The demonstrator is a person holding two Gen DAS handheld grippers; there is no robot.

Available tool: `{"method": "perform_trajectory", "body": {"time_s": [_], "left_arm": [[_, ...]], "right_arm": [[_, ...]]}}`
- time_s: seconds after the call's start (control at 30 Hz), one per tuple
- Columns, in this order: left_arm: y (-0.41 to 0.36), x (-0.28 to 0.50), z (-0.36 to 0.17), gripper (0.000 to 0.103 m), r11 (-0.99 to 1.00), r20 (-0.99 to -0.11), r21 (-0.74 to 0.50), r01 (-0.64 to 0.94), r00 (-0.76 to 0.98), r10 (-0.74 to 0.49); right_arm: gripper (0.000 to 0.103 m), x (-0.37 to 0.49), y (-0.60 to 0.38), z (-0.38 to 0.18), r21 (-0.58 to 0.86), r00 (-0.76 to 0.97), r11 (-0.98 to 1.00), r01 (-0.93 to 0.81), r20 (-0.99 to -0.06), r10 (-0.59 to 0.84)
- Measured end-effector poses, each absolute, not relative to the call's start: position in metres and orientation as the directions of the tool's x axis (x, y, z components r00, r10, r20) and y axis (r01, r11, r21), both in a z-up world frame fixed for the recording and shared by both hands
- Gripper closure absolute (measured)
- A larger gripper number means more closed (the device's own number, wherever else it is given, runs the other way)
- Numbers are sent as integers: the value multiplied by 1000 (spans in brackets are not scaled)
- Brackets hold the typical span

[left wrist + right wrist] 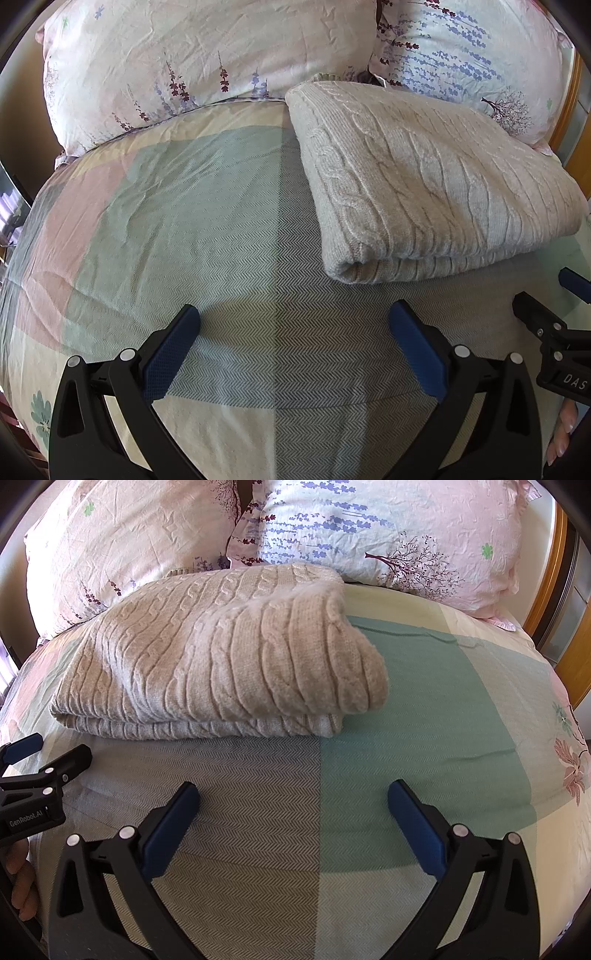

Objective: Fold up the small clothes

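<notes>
A beige cable-knit sweater (pixel 424 184) lies folded into a thick rectangle on the bed; it also shows in the right wrist view (pixel 221 657). My left gripper (pixel 293 325) is open and empty, hovering over the bedspread short of the sweater's near left corner. My right gripper (pixel 293 805) is open and empty, short of the sweater's near right corner. The right gripper also shows at the right edge of the left wrist view (pixel 554 310), and the left gripper at the left edge of the right wrist view (pixel 40 760).
The bedspread (pixel 166 221) has pastel green, pink and cream patches with a herringbone weave. Two floral pillows (pixel 192 55) (pixel 388 535) lie behind the sweater. A wooden bed frame (pixel 565 602) runs along the right.
</notes>
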State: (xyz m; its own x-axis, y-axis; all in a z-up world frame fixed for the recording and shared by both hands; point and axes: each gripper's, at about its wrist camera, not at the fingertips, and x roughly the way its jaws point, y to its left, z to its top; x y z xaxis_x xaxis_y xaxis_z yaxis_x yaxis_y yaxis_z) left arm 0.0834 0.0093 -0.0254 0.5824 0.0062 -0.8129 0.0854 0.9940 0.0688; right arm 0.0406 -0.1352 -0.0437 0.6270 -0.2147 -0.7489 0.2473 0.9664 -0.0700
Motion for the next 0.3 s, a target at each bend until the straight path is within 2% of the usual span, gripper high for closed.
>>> {"method": "perform_trajectory", "body": {"time_s": [0.3], "left_arm": [[9,84,-26,1,994,-811,67,91,585,1]], "right_arm": [[2,40,-135,-44,-70,627,966,247,-749,-215]]}}
